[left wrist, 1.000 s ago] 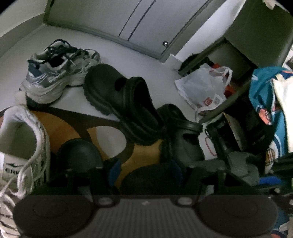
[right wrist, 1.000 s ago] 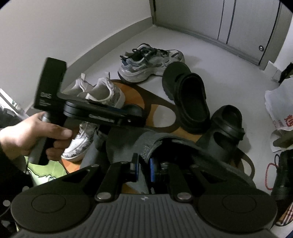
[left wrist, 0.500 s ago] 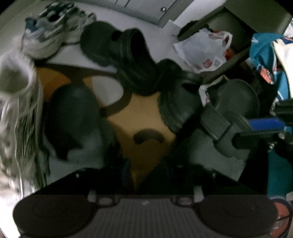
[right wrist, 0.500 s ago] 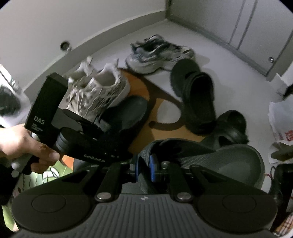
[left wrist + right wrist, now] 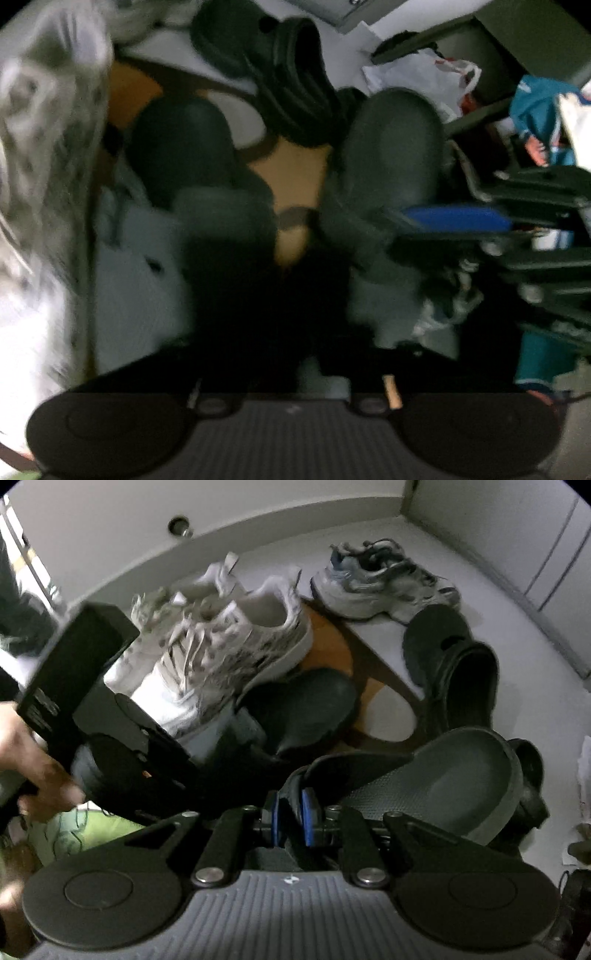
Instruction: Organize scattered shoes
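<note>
Right tongs (image 5: 291, 818) clamped on grey slide's strap (image 5: 424, 775), toe pointing fwd-right, off the floor. Its mate (image 5: 299, 705) lies just left by our left tongs (image 5: 236, 734); can't tell if those are apart. We're nearer w/ left.

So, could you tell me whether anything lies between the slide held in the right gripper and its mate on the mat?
Nothing visible does. The right gripper clamps the strap of the dark grey rubber slide; its matching slide lies to the left on the orange patterned mat, bare mat between them.
</note>
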A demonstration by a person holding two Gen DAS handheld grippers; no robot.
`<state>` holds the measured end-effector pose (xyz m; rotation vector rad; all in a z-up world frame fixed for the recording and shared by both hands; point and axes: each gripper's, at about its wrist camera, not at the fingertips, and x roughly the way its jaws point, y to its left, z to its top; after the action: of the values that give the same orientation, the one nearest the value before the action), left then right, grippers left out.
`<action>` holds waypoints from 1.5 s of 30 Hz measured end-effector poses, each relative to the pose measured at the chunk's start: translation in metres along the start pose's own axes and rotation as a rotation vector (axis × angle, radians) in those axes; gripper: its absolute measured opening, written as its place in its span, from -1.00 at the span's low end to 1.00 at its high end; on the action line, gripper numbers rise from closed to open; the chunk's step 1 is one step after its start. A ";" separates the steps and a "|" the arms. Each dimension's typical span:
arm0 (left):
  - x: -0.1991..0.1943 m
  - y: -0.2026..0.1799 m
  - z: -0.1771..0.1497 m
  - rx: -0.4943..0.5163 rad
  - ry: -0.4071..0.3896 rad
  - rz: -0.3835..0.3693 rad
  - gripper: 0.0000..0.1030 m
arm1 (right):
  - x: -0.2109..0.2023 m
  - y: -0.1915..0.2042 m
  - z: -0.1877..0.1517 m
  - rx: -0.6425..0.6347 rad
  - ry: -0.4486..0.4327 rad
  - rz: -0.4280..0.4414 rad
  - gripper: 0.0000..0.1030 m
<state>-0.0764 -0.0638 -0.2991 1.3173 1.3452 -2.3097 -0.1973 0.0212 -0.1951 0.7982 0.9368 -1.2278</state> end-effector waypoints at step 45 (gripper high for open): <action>0.013 -0.022 0.078 -0.018 -0.158 0.095 -0.43 | 0.055 -0.049 -0.066 0.456 0.049 -0.039 0.90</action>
<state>-0.1429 -0.1072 -0.2788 1.1407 1.2244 -2.2787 -0.2515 0.0497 -0.2729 1.1761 0.7198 -1.4864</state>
